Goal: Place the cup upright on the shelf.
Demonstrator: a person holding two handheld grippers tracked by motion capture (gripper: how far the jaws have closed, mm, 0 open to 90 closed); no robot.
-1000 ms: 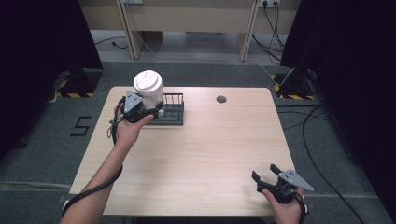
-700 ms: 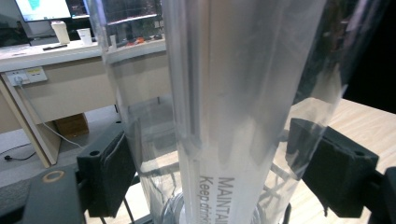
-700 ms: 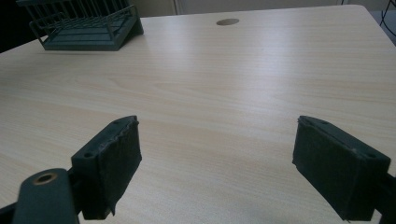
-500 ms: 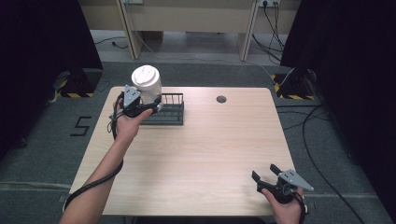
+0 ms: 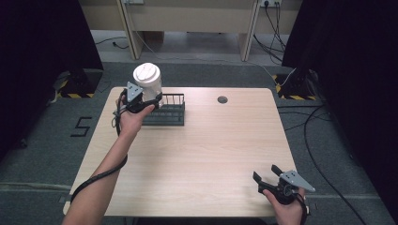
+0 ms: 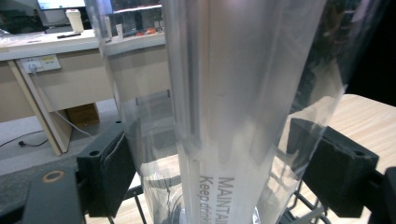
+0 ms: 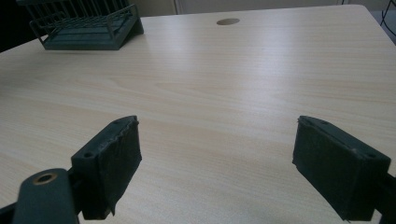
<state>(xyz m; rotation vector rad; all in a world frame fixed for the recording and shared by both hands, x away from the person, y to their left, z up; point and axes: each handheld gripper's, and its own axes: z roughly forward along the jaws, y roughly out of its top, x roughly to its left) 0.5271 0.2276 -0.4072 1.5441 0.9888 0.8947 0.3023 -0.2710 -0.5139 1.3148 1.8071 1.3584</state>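
The person's left forearm (image 5: pixel 101 183) stretches forward from the bottom edge toward the far left of the tabletop, its hand (image 5: pixel 131 117) raised and wrapped around the black left gripper (image 5: pixel 141 99), whose jaws are clamped against the sides of a load. The right hand (image 5: pixel 286 211) rests low at the near right corner, holding the black right gripper (image 5: pixel 265 173) level, jaws spread wide apart with nothing between them.

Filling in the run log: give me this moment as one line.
left gripper: shut on bottle, above rack | right gripper: open, idle near table edge
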